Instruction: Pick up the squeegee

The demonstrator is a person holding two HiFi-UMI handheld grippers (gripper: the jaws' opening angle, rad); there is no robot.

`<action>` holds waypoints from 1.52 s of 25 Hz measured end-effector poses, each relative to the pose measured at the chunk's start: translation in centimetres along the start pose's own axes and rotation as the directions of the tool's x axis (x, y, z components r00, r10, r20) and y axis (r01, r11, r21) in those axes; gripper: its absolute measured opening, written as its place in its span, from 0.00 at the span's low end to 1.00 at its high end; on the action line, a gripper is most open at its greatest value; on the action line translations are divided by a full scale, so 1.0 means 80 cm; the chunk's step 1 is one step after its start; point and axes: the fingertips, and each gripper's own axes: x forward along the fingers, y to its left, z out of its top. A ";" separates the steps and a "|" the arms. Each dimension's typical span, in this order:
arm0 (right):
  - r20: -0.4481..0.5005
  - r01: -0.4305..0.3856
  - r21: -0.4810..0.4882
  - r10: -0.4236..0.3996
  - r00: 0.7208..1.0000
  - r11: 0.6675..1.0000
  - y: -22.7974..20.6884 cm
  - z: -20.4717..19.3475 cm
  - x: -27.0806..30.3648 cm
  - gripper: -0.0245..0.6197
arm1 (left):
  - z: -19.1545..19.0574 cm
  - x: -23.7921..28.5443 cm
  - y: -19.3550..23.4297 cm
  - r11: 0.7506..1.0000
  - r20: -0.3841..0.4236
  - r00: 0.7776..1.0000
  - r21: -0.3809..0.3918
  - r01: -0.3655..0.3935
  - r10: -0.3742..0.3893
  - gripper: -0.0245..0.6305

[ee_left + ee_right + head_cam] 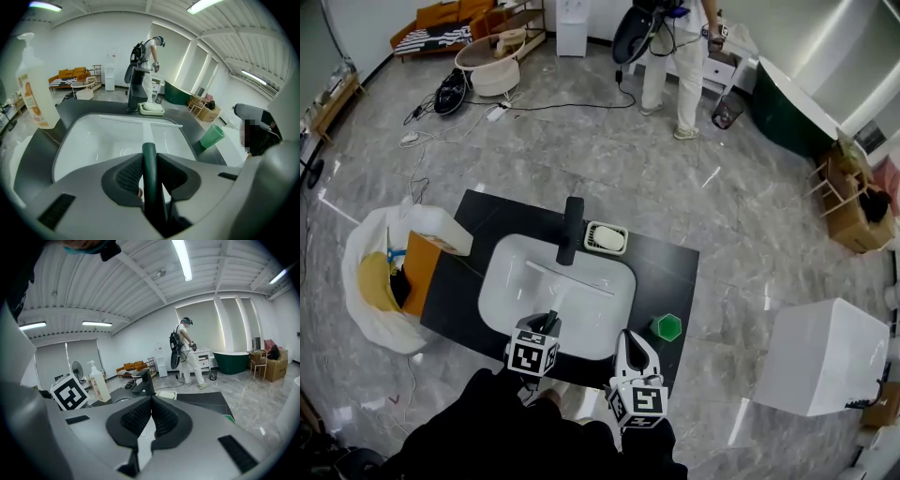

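Note:
The squeegee [560, 292] has a dark green handle [150, 176], a white neck and a long pale blade [140, 121]. My left gripper [550, 325] is shut on the handle, and its dark pads press on both sides of it in the left gripper view [150, 171]. The blade stretches crosswise over the white sink basin [511, 281], towards the faucet. My right gripper [634, 354] hovers at the counter's front edge, right of the left one. Its jaws [151, 416] are shut with nothing between them.
On the black counter [675, 272] a black faucet [572, 230] stands behind the basin, with a white soap dish [606, 238] beside it. A green cup [667, 327] is at the right, a soap bottle [33, 89] at the left. A person [684, 56] stands far off.

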 end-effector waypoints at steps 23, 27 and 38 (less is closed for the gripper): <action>0.153 0.002 -0.076 0.010 0.988 0.997 0.047 0.011 -0.189 0.06 | -0.012 -0.221 -0.099 0.997 0.359 0.933 0.074 -0.009 -0.018 0.20; 0.172 -0.002 -0.089 0.018 0.985 0.996 0.053 0.015 -0.219 0.06 | -0.019 -0.257 -0.118 0.995 0.410 0.912 0.095 -0.017 -0.024 0.20; 0.221 -0.005 -0.102 0.027 0.975 0.995 0.068 0.008 -0.300 0.06 | -0.049 -0.344 -0.165 0.986 0.526 0.850 0.149 -0.071 -0.018 0.20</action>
